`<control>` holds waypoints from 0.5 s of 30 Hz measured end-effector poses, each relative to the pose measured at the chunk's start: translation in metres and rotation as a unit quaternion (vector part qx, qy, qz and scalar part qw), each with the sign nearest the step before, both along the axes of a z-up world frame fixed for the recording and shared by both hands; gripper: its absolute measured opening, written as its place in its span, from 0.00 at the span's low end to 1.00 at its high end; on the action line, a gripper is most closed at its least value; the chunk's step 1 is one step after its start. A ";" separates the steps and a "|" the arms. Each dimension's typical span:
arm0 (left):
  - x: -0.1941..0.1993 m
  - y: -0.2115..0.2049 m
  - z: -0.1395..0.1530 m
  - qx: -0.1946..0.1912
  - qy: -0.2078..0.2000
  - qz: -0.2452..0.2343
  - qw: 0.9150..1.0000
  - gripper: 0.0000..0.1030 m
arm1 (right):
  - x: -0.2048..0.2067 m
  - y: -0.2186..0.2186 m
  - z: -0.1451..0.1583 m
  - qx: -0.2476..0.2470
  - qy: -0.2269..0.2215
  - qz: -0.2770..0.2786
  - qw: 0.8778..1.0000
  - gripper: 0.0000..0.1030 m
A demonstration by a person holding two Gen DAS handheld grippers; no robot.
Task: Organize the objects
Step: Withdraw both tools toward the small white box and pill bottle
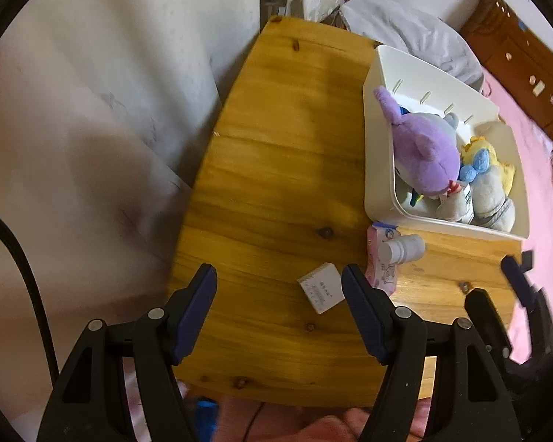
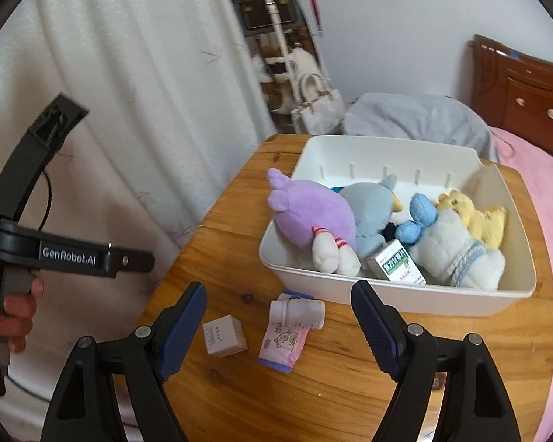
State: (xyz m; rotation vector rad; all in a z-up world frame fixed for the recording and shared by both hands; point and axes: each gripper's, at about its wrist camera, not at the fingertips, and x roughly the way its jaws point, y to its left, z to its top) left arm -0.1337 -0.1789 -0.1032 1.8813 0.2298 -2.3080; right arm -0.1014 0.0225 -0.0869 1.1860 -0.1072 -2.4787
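Fingers (image 2: 182,331) of the right gripper (image 2: 278,326) are standing wide apart with nothing between them, hovering over the near part of the wooden table (image 2: 350,386). In the gap ahead of them, 3 loose items are lying on the wood: a small white box (image 2: 224,335) on the left, a pink tissue pack (image 2: 283,346) just right of it, and a white bottle (image 2: 298,314) on its side, resting across the far end of the pack.

Beyond these, the white bin (image 2: 387,294) is sitting toward the right side of the table, holding a purple plush (image 2: 309,217), a grey-blue plush (image 2: 368,213), a white plush with a blue bow (image 2: 457,250), a yellow plush (image 2: 472,217) and a green-and-white carton (image 2: 398,263) (its print is too blurred to read).

Over on the left, the left gripper (image 1: 280,309) is likewise spread wide and gripping nothing, hanging above the near left part of the table (image 1: 276,147). The small white box (image 1: 322,287) is showing just inside its right finger, with the tissue pack (image 1: 381,258) and bottle (image 1: 405,248) slightly farther right, near the bin's (image 1: 378,147) near wall.
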 end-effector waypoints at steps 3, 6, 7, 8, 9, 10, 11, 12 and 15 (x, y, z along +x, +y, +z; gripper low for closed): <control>0.001 -0.005 -0.012 0.031 0.007 0.019 0.999 0.72 | 0.001 -0.002 -0.011 -0.002 -0.004 -0.030 1.000 0.79; 0.003 -0.008 -0.026 0.071 0.008 0.038 0.997 0.72 | 0.003 -0.004 -0.022 0.003 -0.001 -0.045 0.999 0.79; 0.004 -0.008 -0.029 0.082 0.008 0.044 0.996 0.72 | 0.004 -0.005 -0.024 0.006 0.001 -0.046 0.999 0.79; 0.005 -0.009 -0.034 0.091 0.011 0.054 0.994 0.72 | 0.005 -0.006 -0.027 0.010 0.006 -0.046 0.999 0.79; 0.007 -0.009 -0.037 0.097 0.013 0.061 0.993 0.72 | 0.007 -0.007 -0.030 0.016 0.011 -0.046 0.999 0.79; 0.008 -0.010 -0.041 0.104 0.016 0.068 0.992 0.72 | 0.008 -0.009 -0.033 0.022 0.016 -0.044 0.999 0.79; 0.008 -0.010 -0.047 0.112 0.015 0.077 0.991 0.72 | 0.008 -0.010 -0.037 0.026 0.019 -0.040 0.999 0.79; 0.008 -0.010 -0.052 0.118 0.011 0.084 0.989 0.72 | 0.009 -0.011 -0.041 0.030 0.019 -0.037 0.999 0.79; 0.011 -0.013 -0.067 0.141 -0.002 0.111 0.984 0.72 | 0.008 -0.011 -0.052 0.039 0.013 -0.027 0.999 0.79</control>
